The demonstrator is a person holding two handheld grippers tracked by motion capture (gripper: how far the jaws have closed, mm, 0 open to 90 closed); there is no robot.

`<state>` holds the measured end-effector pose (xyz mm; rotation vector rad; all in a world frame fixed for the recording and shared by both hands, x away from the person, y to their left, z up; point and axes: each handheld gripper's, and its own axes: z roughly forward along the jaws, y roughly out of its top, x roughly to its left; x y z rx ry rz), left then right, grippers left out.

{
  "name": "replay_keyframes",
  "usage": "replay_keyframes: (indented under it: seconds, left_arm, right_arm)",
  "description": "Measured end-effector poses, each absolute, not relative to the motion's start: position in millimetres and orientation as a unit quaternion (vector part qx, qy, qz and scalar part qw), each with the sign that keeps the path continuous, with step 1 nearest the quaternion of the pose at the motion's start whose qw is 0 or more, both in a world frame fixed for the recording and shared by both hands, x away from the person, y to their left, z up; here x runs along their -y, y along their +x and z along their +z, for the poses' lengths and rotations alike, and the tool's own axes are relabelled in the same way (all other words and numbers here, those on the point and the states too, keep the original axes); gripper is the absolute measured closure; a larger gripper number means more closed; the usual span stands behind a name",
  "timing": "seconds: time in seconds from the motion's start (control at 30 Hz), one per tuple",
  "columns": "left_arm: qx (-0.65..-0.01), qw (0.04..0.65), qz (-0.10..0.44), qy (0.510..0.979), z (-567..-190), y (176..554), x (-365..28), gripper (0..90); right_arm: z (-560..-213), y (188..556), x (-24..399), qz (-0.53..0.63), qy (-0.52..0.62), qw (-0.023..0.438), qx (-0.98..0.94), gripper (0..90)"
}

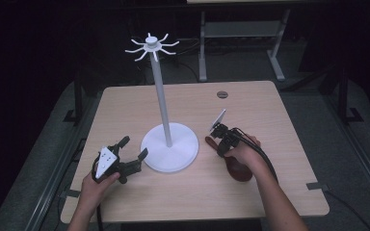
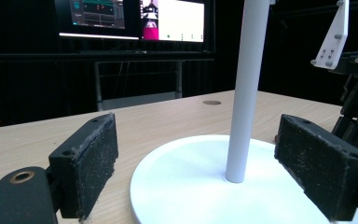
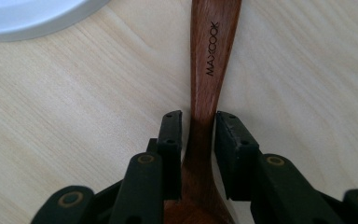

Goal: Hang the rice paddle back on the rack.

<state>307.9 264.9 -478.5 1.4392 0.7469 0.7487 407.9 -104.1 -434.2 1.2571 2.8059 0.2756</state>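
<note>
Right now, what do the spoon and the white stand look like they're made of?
The spoon looks like reddish-brown wood with a smooth finish: grain streaks and a printed brand name show on its handle. The white stand looks like matte painted metal or plastic; its even, grainless surface leaves that open.

Looking like a lab: dark room, lit screens glowing behind a bare wooden table. Standing beyond, metal-framed benches on grey carpet.
</note>
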Motion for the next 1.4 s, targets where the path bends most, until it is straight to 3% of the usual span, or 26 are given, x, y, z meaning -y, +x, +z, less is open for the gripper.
replay_keyframes:
  seconds: [0.77, 1.4]
  left_arm:
    - [-0.327, 0.628, 0.324, 0.627, -479, 308, -265, 12.8]
    - [-0.326, 0.626, 0.325, 0.629, -479, 308, -265, 12.8]
  right_arm:
    - [-436, 408, 109, 0.086, 0.419, 0.022, -0.904, 77.0]
    - [-415, 402, 150, 0.241, 0.438, 0.019, -0.866, 77.0]
